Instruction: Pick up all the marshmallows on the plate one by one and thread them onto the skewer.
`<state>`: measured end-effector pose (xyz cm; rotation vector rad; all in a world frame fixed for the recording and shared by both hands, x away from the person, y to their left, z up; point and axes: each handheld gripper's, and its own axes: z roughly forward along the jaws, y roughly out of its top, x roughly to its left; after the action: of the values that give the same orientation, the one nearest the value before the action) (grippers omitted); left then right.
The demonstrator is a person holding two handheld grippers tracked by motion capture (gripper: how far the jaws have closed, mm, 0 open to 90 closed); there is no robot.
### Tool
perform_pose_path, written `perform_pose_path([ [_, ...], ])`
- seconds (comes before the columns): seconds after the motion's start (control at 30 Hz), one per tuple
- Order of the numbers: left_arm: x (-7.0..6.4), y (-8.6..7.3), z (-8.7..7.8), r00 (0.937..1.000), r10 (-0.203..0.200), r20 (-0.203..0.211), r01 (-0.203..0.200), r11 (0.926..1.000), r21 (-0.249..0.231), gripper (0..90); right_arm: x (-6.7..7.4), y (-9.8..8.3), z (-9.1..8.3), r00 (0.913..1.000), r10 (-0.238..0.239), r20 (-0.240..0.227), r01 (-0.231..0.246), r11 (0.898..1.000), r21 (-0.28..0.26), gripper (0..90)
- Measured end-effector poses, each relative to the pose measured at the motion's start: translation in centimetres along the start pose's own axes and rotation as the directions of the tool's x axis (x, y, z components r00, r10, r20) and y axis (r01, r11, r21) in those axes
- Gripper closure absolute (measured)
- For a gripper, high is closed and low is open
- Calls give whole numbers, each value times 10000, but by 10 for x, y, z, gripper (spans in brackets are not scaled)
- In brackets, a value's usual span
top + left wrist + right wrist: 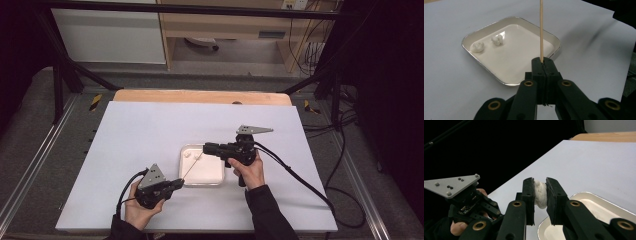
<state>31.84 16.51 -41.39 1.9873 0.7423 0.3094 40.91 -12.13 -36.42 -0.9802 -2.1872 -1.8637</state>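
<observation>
- Table [150, 130]: white top with a wooden strip along its far edge; it bears the tray, and both hands work over its near half.
- Tray [216, 179]: shallow white dish with a metal rim, lying flat near the middle of the table, between the two grippers. In the left gripper view [554, 42] its near corner lies just ahead of the jaws.
- Right gripper [207, 148]: held in the right hand [250, 170], pointing level toward the left above the tray's far edge, with a grey three-cornered plate on top and a cable trailing off to the right. In the right gripper view [539, 195] its jaws are clenched on a white lump, the pads pressing its two sides.
- Left gripper [179, 183]: held in the left hand [137, 210] at the tray's near left corner, pointing toward the tray. In the left gripper view [543, 65] its jaws are pressed together, gripping the lower end of the stick.
- Stick [541, 30]: thin wooden skewer, rising straight from the closed left jaws over the tray; in the high view [192, 165] it slants up toward the right gripper's tips.
- White lump [540, 193]: soft, irregular piece, clamped between the right gripper's pads, above the tray's corner.
- Two loose lumps: one [478, 47] and another [497, 40], small and white, just beside each other in the tray's far left corner, apart from the stick.
</observation>
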Motion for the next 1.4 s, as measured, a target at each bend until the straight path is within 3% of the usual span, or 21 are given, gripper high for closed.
perform_pose_path([
  [0.3, -4, 1, -2, 9999, 103, 53, -102, 9997, -235, 890, 3, 0, -2, 9990, 99, -427, -102, 9999, -74, 788],
  [0.7, -3, -1, 1, 10000, 24, 10, -24, 10000, -28, 889, 5, -4, 2, 9981, 26, -622, -21, 10000, 88, 793],
  [1.4, -6, -1, 3, 10000, 68, -64, -67, 9999, 136, 889, 11, -10, 5, 9977, -475, -487, 494, 9981, 370, 803],
])
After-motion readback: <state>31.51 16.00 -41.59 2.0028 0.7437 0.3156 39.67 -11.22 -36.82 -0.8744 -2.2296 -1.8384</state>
